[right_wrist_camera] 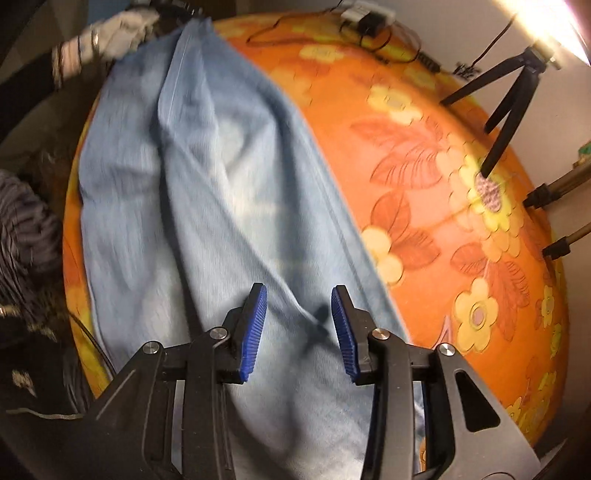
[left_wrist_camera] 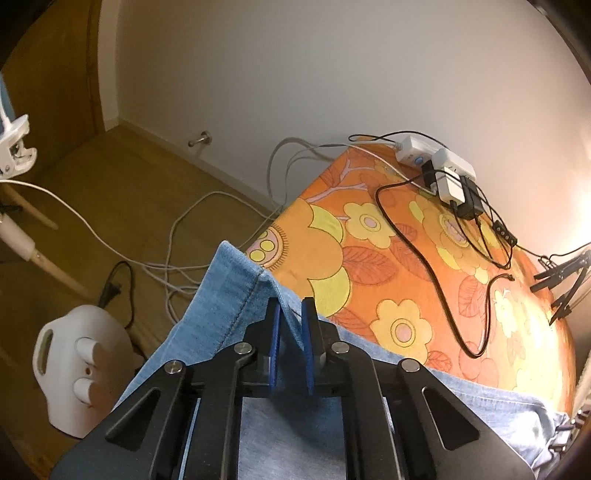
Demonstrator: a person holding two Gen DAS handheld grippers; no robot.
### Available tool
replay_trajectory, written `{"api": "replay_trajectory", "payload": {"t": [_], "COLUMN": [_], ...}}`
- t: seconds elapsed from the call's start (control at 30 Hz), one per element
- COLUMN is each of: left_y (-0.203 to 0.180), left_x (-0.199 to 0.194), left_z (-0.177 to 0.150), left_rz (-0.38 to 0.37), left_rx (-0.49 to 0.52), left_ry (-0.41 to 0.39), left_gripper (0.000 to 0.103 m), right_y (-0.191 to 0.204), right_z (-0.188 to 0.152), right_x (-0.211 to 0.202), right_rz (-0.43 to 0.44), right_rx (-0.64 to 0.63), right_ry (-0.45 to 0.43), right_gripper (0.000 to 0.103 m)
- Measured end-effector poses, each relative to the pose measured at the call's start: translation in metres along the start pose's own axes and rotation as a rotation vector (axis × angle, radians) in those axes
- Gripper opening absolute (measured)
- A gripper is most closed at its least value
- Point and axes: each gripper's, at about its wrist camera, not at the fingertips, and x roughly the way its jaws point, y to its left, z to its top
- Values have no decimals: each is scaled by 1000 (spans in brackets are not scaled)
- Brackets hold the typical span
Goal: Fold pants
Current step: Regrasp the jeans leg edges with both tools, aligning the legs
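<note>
Light blue denim pants [right_wrist_camera: 221,184] lie lengthwise along the left side of the orange flowered table cover [right_wrist_camera: 424,177], legs side by side. In the left wrist view my left gripper [left_wrist_camera: 291,314] is shut on the hem of a pant leg [left_wrist_camera: 236,295], which is lifted at the table's end, over its edge. My right gripper [right_wrist_camera: 299,295] is open and empty, just above the pants fabric at their near end. A gloved hand [right_wrist_camera: 118,29] shows at the far end of the pants.
A white power strip with chargers and black cables [left_wrist_camera: 447,177] lies at the far end of the table. Black tripod legs [right_wrist_camera: 506,107] stand on the right side. On the wooden floor are a white appliance [left_wrist_camera: 81,369] and tangled cords [left_wrist_camera: 177,258].
</note>
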Motion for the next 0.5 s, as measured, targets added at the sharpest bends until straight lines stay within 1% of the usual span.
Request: {"api": "replay_trajectory", "payload": {"t": [0.07,0.1,0.13,0.17,0.23,0.3,0.33,0.43,0.47,0.5], "left_y": [-1,-1,-2,-2,-2,-3,-4,-7,-8,-8], "left_x": [1,0,0,-1,-3,-4,-4,-2,0,3], "left_z": [0,-1,-1,-1,-1,1,3,9,10,13], "left_rz": [3,4,7,10,19,24,29,51,64,61], "left_rx": [1,1,1,1,-4,-12,-14,-21,-25,-43], "left_ry": [0,-2,-7,-13,-25,-38,-48,-64,-62,-51], "left_gripper": [7,7,6,5,5,4,4,4,4,4], "right_y": [-4,-5,-6,-5,-2,-1,-4,-25,-36,-44], "right_z": [-6,-8,-10,-12,-14,-14,-13,-9,-8,-8], "right_x": [3,2,1,-1,-7,-17,-22,-31,-30,-24], "right_rz": [7,16,18,4,-35,-56,-84,-176,-230,-227], "right_rx": [15,22,24,20,9,14,19,90,130,163], "right_ry": [20,26,24,27,4,-22,-39,-77,-79,-59], "right_gripper": [38,36,17,4,2,2,2,1,1,1]}}
